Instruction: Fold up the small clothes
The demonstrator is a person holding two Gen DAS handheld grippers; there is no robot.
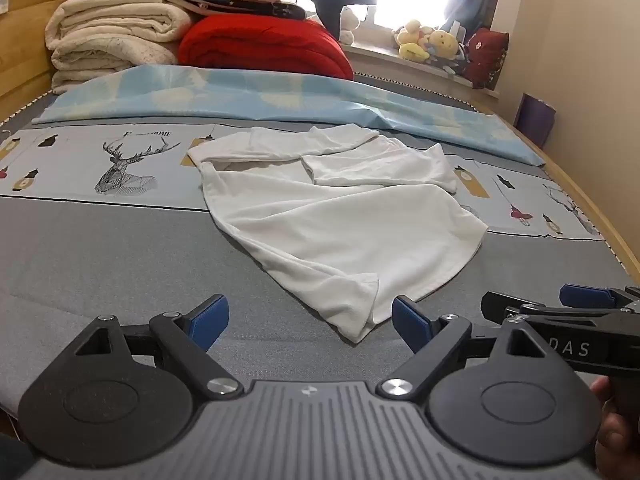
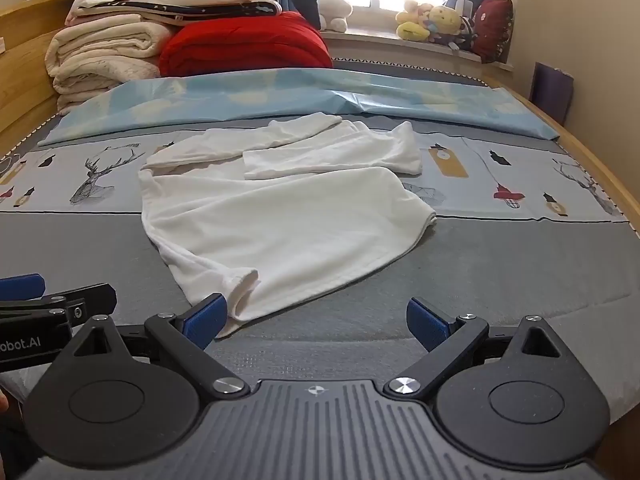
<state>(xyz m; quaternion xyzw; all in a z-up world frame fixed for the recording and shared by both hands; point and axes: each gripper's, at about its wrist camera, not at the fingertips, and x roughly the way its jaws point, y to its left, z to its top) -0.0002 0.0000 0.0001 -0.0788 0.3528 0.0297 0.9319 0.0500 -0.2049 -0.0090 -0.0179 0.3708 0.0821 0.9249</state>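
Both my left gripper (image 1: 310,318) and right gripper (image 2: 316,316) sit wide apart, holding nothing, low in frame by the shirt (image 1: 340,216) sprawled mid-frame, sleeves already crossed in, hem probably next.

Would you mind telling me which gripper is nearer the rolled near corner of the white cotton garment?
Roughly equal. The left gripper has the corner toward its right finger; the right gripper has it beside its left finger.
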